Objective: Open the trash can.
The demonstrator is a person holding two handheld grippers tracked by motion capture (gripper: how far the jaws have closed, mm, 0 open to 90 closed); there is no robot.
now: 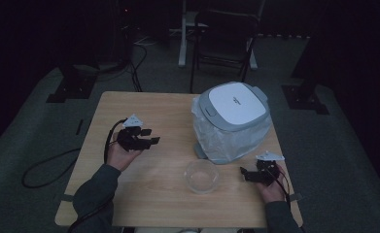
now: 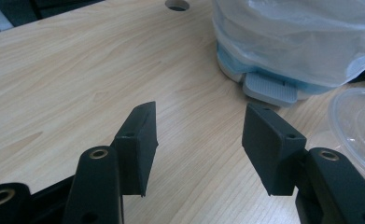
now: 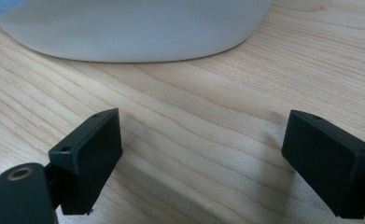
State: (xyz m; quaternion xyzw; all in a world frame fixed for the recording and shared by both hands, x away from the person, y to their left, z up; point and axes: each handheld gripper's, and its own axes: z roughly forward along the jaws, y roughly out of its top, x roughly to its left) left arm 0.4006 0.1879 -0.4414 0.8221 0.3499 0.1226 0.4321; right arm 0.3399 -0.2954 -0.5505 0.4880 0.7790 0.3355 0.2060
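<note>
Tongs sit in both of the person's hands above a wooden table [image 1: 144, 204]. The left gripper [image 1: 151, 137] hovers over the left half of the tabletop with its jaws apart and nothing between them; in the left gripper view [image 2: 200, 140] only bare wood shows in the gap. Beyond those jaws and to the right stands a white cooker [image 1: 232, 119] with a grey-rimmed lid, wrapped around its body in a clear plastic bag [image 1: 221, 141]. In that same view the bagged cooker [image 2: 292, 42] fills the upper right, its grey front tab resting just above the tabletop.

A clear plastic bowl [image 1: 201, 176] sits upright on the table between the two tongs, nearer the right one and just in front of the cooker. In the left gripper view the bowl's rim [image 2: 353, 121] lies just right of the right-hand jaw, apart from it.

The right gripper [image 1: 244, 174] is held low near the table's right edge, pointing left toward the bowl, with a small gap of wood between them. Its jaws stand wide apart and empty; in the right gripper view [image 3: 201, 158] they frame plain wood, with the cooker's pale lower wall [image 3: 133, 28] curving across the top, well beyond the tips.

A dark chair [image 1: 224, 39] stands on the floor past the table's far edge.
</note>
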